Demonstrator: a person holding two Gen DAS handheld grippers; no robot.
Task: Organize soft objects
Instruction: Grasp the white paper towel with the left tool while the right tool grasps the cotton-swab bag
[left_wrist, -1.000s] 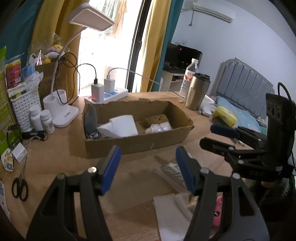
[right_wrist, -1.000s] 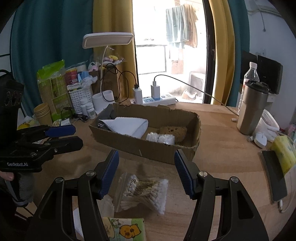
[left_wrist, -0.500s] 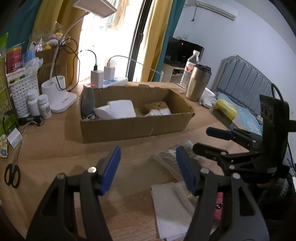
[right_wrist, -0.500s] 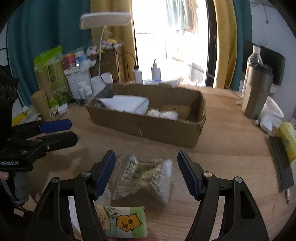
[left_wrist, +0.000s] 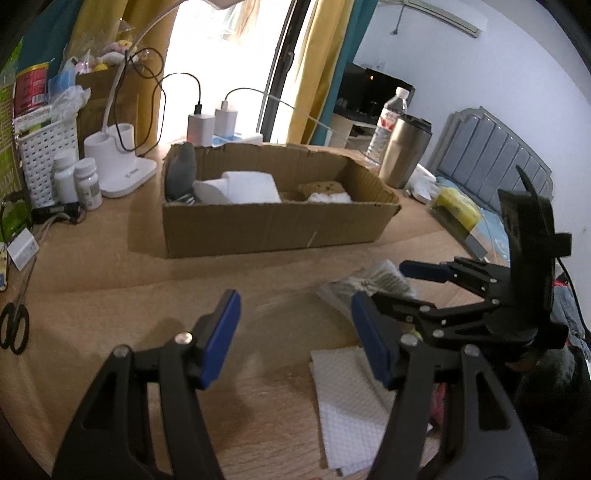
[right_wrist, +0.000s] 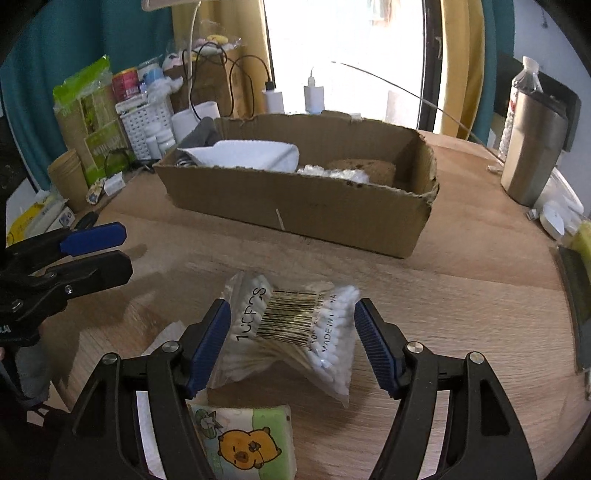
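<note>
A clear bag of cotton swabs (right_wrist: 291, 328) lies on the wooden table. My right gripper (right_wrist: 291, 345) is open, low over the bag, its blue pads on either side of it, not closed. A green tissue pack with a cartoon bear (right_wrist: 243, 443) lies just below the gripper. A cardboard box (right_wrist: 306, 206) behind holds a white cloth (right_wrist: 247, 155), a brown sponge (right_wrist: 365, 170), cotton pads and a grey sock (left_wrist: 181, 173). My left gripper (left_wrist: 295, 332) is open and empty over bare table; a white paper towel (left_wrist: 351, 410) lies at its right.
A steel tumbler (right_wrist: 535, 155) and water bottle stand at the right. A desk lamp base (left_wrist: 118, 166), pill bottles, a white basket and scissors (left_wrist: 14, 325) sit at the left. A power strip with chargers is behind the box.
My right gripper has moved down and forward, so the swab bag now lies between its pads. My left gripper has also dropped lower toward the table.
</note>
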